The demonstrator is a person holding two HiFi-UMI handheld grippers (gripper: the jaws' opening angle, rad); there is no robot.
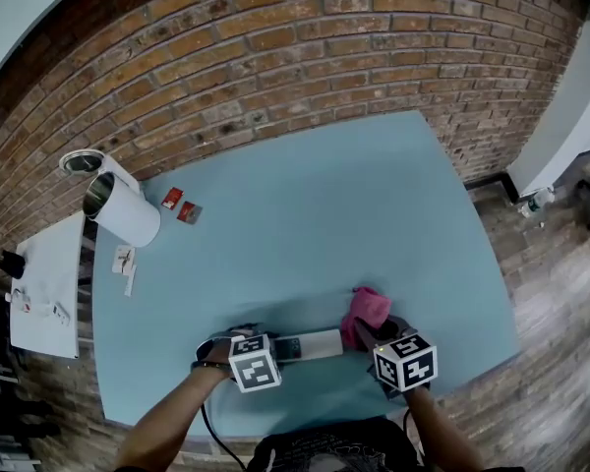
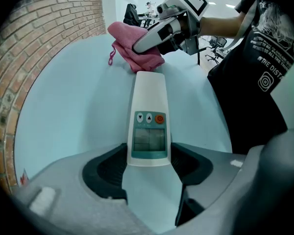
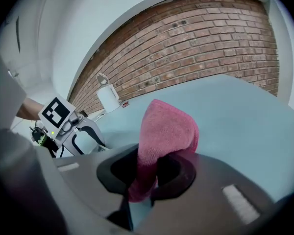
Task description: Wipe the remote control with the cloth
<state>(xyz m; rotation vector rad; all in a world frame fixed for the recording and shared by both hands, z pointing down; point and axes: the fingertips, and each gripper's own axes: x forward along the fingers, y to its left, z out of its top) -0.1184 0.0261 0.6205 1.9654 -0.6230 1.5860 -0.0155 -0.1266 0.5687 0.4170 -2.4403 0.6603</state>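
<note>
- The remote control (image 1: 310, 345) lies flat on the light blue surface (image 1: 305, 214), near the edge closest to the person, its length running left to right in the head view.
- It is white, with a small screen and, beside it, two arrow buttons and an orange button, all facing up.
- The left claw (image 2: 148, 165) points steeply down at the screen end of the remote control. Its jaws stand wide, one dark pad against each long side, gripping it.
- The right claw (image 3: 147, 173) is clamped tight on the pink cloth (image 3: 164, 131). A fold is pinched between the pads, and the rest bunches up in front of them.
- In the head view the cloth sits at the right end of the remote control, the end away from the left claw. The left gripper view shows it bunched just beyond that tip. Whether it touches the tip I cannot tell.
- A white cylinder (image 1: 123, 209) lies tilted near the far left corner of the surface, with two small red packets (image 1: 180, 205) just beside it.
- A brick wall (image 1: 275, 57) runs behind the surface.
</note>
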